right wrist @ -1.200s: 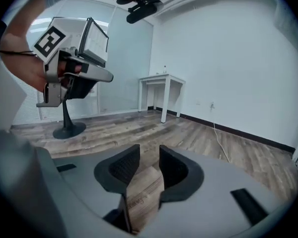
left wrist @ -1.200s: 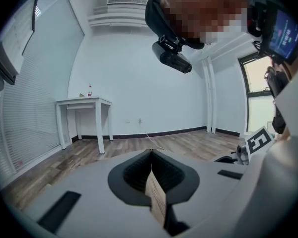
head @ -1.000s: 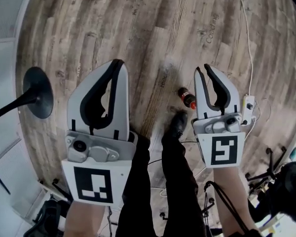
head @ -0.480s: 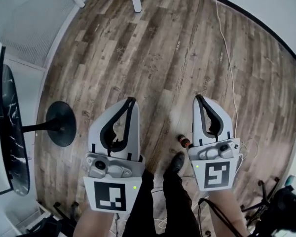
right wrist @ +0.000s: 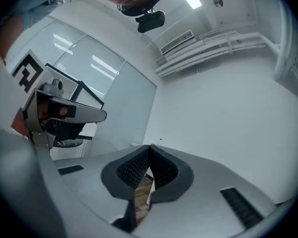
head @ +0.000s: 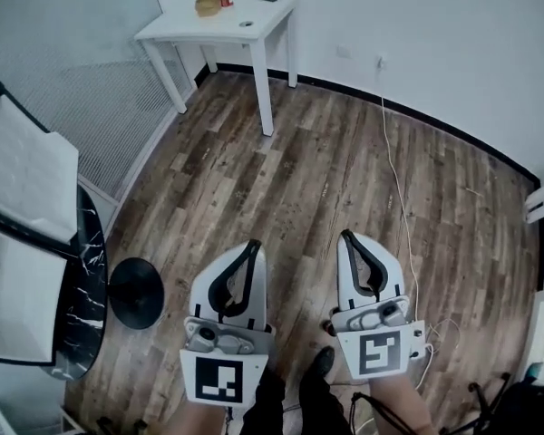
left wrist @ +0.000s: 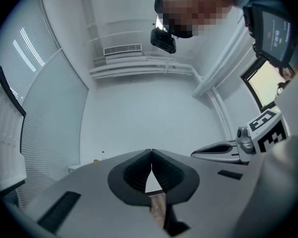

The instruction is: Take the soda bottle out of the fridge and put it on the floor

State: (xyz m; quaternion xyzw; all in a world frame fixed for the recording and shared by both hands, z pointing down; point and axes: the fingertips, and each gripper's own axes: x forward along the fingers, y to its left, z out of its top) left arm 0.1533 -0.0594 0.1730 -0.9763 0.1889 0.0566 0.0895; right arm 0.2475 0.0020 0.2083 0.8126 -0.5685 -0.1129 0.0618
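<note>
Ahead of the left tongs [head: 252,246] and the right tongs [head: 347,236], the wooden floor [head: 326,170] lies bare up to the white wall [head: 417,34]. Far ahead and to the left of the left tongs stands 1 white worktop [head: 219,24] on thin legs. Near the left tongs' left side sits a black round base [head: 136,293], with a dark tabletop [head: 86,284] beyond it. To the right of the right tongs, 1 white cable [head: 397,198] trails along the floor.

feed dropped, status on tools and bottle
Left tool shut, empty. Right tool shut, empty. Soda bottle not clearly in view. White cable on floor by right tool.
</note>
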